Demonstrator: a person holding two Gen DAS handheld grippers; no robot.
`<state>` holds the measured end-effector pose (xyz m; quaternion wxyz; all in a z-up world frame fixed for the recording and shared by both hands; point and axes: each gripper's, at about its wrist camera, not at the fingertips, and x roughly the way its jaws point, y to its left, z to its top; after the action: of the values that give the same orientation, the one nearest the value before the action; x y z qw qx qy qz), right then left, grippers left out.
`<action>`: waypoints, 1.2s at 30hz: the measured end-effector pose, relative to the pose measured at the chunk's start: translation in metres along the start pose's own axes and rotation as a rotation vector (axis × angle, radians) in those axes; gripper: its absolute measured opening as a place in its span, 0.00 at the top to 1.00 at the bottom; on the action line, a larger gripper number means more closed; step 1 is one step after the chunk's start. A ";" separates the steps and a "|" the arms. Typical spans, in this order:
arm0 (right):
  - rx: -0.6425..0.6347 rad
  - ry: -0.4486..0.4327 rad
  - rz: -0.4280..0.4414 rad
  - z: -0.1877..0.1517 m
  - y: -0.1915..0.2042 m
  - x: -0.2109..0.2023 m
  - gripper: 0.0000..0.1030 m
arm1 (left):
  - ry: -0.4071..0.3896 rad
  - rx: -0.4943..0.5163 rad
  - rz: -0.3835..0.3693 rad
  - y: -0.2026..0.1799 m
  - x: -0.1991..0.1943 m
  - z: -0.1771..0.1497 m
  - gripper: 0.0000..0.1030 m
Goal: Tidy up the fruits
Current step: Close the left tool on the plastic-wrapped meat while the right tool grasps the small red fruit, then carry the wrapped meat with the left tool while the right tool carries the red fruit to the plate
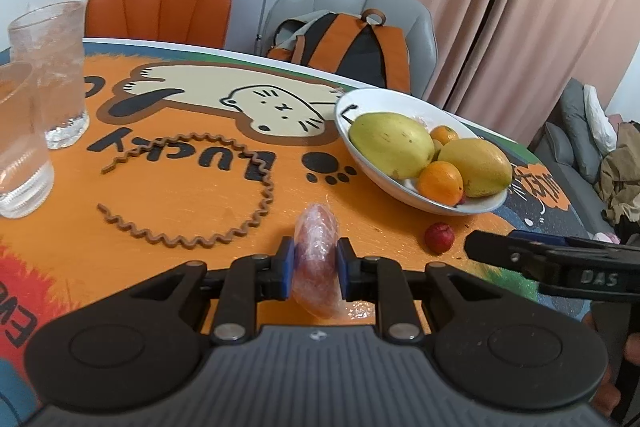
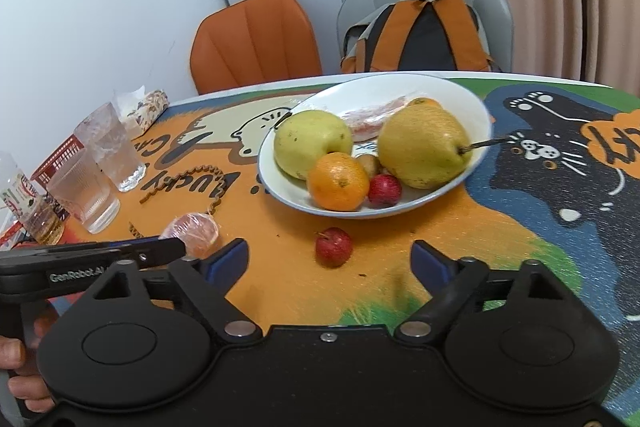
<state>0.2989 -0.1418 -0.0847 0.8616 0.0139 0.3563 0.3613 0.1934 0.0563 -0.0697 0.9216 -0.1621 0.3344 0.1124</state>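
My left gripper (image 1: 316, 267) is shut on a plastic-wrapped pink fruit piece (image 1: 316, 255) just above the table; it also shows in the right wrist view (image 2: 194, 233). A white bowl (image 1: 360, 151) (image 2: 472, 107) holds two yellow-green pears (image 1: 390, 143) (image 2: 422, 147), oranges (image 1: 440, 183) (image 2: 338, 181), a small red fruit (image 2: 384, 190) and another wrapped piece (image 2: 368, 123). A loose small red fruit (image 1: 439, 237) (image 2: 333, 247) lies on the table in front of the bowl. My right gripper (image 2: 330, 263) is open, its fingers either side of and just short of that red fruit.
Two drinking glasses (image 1: 52, 75) (image 2: 108, 151) stand at the left. A brown wavy cord (image 1: 188, 187) lies in a ring on the orange cat-print tablecloth (image 1: 180, 211). A bottle (image 2: 24, 203), a red basket (image 2: 58, 157), chairs and a backpack (image 1: 344, 43) sit beyond.
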 end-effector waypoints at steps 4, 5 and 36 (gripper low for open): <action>-0.024 0.014 0.001 0.000 0.006 0.010 0.26 | -0.007 -0.009 0.009 0.005 -0.003 0.000 0.80; -0.026 0.017 0.002 0.000 0.007 0.013 0.27 | -0.008 -0.012 0.011 0.007 -0.004 0.000 0.80; -0.063 0.013 -0.013 0.015 0.025 0.005 0.78 | -0.053 -0.050 -0.013 0.025 -0.015 0.015 0.80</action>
<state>0.2950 -0.1168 -0.0695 0.8617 -0.0180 0.3502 0.3668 0.1827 0.0836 -0.0548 0.9264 -0.1842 0.3060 0.1192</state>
